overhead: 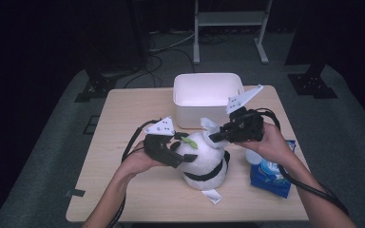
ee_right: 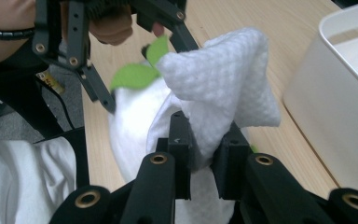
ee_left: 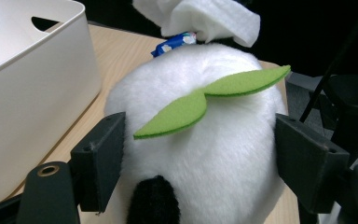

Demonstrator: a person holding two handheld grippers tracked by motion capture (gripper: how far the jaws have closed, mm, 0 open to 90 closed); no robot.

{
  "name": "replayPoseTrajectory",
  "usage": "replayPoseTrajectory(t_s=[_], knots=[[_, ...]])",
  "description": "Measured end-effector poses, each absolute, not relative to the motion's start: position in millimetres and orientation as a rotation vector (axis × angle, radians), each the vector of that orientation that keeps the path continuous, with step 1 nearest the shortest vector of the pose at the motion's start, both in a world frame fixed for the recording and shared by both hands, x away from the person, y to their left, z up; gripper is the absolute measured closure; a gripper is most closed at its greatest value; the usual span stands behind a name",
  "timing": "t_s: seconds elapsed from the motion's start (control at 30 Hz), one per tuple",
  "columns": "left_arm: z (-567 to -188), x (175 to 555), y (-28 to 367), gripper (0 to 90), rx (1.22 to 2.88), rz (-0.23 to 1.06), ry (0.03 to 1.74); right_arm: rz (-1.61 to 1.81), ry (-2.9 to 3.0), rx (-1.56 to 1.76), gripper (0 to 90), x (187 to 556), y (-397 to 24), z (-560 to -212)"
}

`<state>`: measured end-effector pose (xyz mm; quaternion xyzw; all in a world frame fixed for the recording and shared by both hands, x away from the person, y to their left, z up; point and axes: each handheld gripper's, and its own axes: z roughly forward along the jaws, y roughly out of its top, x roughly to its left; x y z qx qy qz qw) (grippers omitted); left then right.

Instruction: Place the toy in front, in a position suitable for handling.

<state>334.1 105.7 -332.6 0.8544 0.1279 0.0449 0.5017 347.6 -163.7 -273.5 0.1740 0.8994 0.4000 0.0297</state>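
A white plush toy with a green felt leaf on top and a black band sits on the wooden table. My left gripper reaches in from the left, its jaws on either side of the toy's head. In the left gripper view the pads press into the white fur under the leaf. My right gripper hovers just above the toy's right side, shut on a white wipe. In the right gripper view the wipe sticks up from between the jaws.
A white plastic bin stands just behind the toy, open side up. A blue pack of wipes lies at the right by the person's right forearm. A white label trails from the toy toward the front edge.
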Motion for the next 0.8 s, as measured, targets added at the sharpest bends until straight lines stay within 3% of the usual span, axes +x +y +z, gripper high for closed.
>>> replayPoseTrajectory(t_s=[0.33, 0.8], knots=[[-332, 336, 109, 21.5, 2.069, 0.103, 0.316, 1.148, 2.759, 0.717, 78.2, 348, -203, -307], [-333, 334, 115, 21.3, 2.07, 0.103, 0.325, 1.018, 2.654, 1.121, 78.1, 349, -298, -371]])
